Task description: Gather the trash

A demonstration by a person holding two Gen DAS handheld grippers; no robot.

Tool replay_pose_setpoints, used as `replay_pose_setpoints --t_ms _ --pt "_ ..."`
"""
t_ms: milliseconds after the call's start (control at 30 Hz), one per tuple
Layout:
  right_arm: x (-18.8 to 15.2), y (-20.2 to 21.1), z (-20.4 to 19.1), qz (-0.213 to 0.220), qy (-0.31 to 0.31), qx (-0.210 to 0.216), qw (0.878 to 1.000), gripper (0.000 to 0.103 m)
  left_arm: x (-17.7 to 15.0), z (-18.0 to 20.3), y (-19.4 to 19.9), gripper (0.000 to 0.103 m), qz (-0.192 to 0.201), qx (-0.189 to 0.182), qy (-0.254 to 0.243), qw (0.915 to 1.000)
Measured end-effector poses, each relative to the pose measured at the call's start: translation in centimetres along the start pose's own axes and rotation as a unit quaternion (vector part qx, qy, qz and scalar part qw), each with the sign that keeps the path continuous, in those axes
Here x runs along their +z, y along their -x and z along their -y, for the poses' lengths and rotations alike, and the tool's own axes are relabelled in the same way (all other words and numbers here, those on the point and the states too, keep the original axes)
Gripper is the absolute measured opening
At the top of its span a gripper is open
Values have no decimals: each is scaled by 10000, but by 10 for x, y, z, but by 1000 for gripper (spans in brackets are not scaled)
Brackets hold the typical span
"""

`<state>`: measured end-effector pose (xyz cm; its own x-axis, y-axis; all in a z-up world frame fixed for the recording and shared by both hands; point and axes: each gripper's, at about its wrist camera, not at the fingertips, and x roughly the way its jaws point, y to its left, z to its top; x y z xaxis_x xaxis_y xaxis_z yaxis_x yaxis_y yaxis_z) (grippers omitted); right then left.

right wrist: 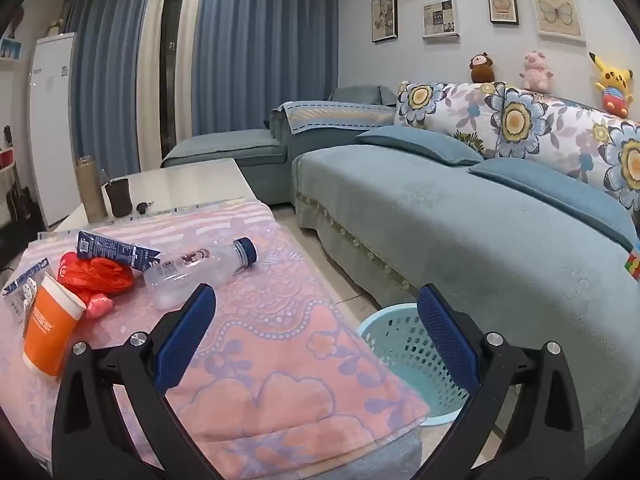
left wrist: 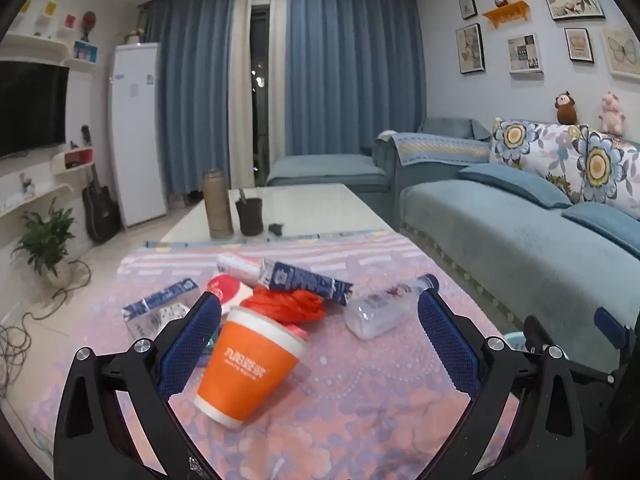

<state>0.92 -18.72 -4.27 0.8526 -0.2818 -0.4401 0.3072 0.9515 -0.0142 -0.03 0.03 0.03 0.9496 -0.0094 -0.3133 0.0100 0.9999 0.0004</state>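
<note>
Trash lies on a pink patterned cloth [left wrist: 360,408] over a low table. An orange paper cup [left wrist: 248,368] stands tilted between the fingers of my open left gripper [left wrist: 320,340]; whether the left finger touches it I cannot tell. Behind it lie a red plastic bag [left wrist: 284,304], a blue carton [left wrist: 304,280], a flattened blue-white pack [left wrist: 160,304] and a clear plastic bottle [left wrist: 384,308] on its side. My right gripper [right wrist: 320,332] is open and empty over the table's right edge, above a light-blue waste basket [right wrist: 404,352]. The cup [right wrist: 50,336] and bottle [right wrist: 200,268] show at its left.
A blue sofa [right wrist: 460,216] runs along the right, close to the basket. Beyond the cloth, the white tabletop [left wrist: 304,204] holds a tan flask [left wrist: 218,204], a dark cup [left wrist: 250,216] and a small dark object. Cables lie on the floor at left [left wrist: 24,328].
</note>
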Motion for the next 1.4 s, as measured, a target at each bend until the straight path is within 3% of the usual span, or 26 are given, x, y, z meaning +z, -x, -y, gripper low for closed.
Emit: replay_pose_setpoints --t_ms 133,267,433,933,1400 --pt "0 1 -4 42 -98 16 9999 95 1 -1 14 96 129 5 -48 9999" --pt "2 17 -5 358 -141 -4 9993 95 0 -4 10 96 -103 41 33 9999" --pt "-1 28 -4 551 -106 75 9984 95 -2 -12 8 96 -61 -51 178 9998" --pt "-4 21 -2 472 -182 55 9987 95 -1 -10 17 96 139 -21 114 9998" --pt "-4 20 -9 454 26 -98 9989 95 -1 -21 19 96 179 -45 383 9991"
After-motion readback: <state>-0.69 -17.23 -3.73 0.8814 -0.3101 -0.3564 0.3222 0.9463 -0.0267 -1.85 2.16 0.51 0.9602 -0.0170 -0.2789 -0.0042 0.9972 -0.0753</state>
